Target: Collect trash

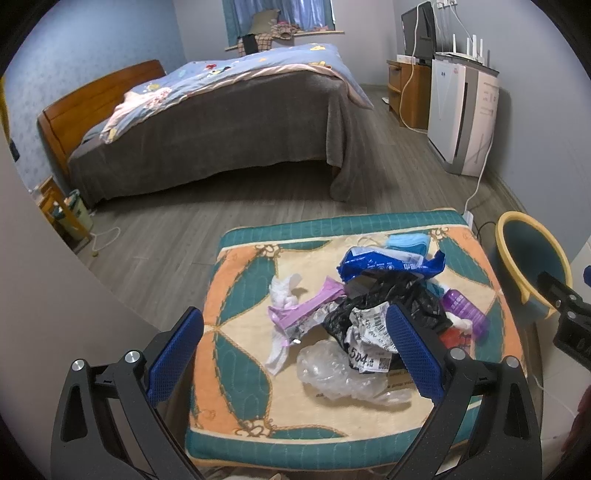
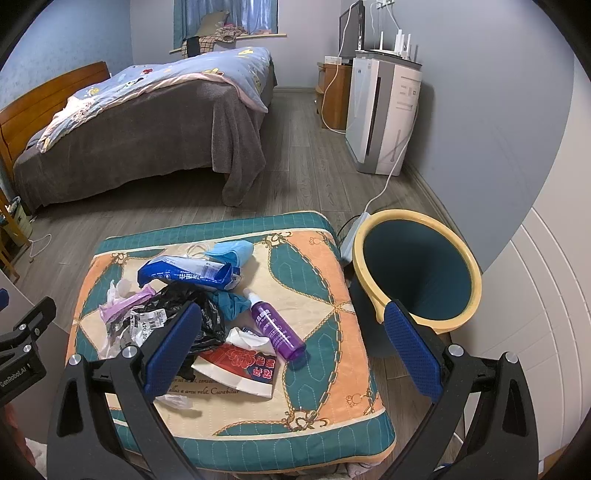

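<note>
Left hand-held gripper (image 1: 295, 350) and right hand-held gripper (image 2: 293, 345): both wide open, empty, above trash pile (image 2: 192, 306) on cushion (image 2: 325, 273); bin (image 2: 417, 269) beside it.

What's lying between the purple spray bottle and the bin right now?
Nothing: in the right wrist view only bare cushion lies from the purple spray bottle to the cushion's edge, then the bin on the floor beside it.

A home bedroom is shown: bed (image 1: 207, 122) w/ wooden headboard at 11 o'clock, curtained window (image 1: 277, 16) at 12, air purifier (image 1: 461, 114) at 2, wood-look floor (image 1: 258, 206).
</note>
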A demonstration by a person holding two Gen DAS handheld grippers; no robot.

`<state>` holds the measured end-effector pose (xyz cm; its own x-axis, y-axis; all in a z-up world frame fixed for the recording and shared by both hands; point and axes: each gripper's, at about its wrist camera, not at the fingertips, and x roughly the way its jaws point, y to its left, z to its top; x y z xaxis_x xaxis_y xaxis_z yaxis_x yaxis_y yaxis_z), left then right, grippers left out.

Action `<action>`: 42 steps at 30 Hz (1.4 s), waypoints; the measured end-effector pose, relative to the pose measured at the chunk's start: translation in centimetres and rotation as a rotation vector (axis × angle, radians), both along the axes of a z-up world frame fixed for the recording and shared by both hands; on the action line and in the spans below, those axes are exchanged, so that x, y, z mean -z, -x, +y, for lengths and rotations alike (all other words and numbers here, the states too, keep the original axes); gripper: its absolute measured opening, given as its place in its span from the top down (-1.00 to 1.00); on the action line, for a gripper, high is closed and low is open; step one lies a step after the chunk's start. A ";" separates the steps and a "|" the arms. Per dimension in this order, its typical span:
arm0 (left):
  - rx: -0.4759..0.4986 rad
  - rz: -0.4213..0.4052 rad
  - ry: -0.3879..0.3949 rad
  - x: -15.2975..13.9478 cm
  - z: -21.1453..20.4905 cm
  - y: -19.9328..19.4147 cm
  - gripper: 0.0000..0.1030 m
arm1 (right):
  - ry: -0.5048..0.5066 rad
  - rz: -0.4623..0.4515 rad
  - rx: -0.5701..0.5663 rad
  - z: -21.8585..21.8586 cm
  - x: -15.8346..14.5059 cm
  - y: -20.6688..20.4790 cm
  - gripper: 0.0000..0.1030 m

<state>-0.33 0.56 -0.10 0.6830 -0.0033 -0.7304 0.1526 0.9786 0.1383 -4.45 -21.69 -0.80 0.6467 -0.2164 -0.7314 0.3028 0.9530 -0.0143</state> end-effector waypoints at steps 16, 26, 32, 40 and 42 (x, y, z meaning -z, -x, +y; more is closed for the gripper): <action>-0.002 0.001 -0.002 -0.1 0.1 0.0 -0.90 | 0.003 0.006 0.005 0.0 0.1 0.0 -0.89; -0.007 0.003 -0.020 0.4 0.6 0.3 -0.90 | -0.004 0.002 0.010 -0.1 -0.1 0.1 -0.89; -0.005 0.007 -0.035 0.5 0.1 0.2 -0.90 | -0.009 0.001 0.013 -0.3 -0.2 0.2 -0.89; -0.004 0.008 -0.041 0.5 -0.1 0.2 -0.90 | -0.010 0.002 0.013 -0.3 -0.1 0.2 -0.89; -0.003 0.008 -0.042 0.6 -0.1 0.2 -0.90 | -0.009 0.002 0.013 -0.3 -0.1 0.2 -0.89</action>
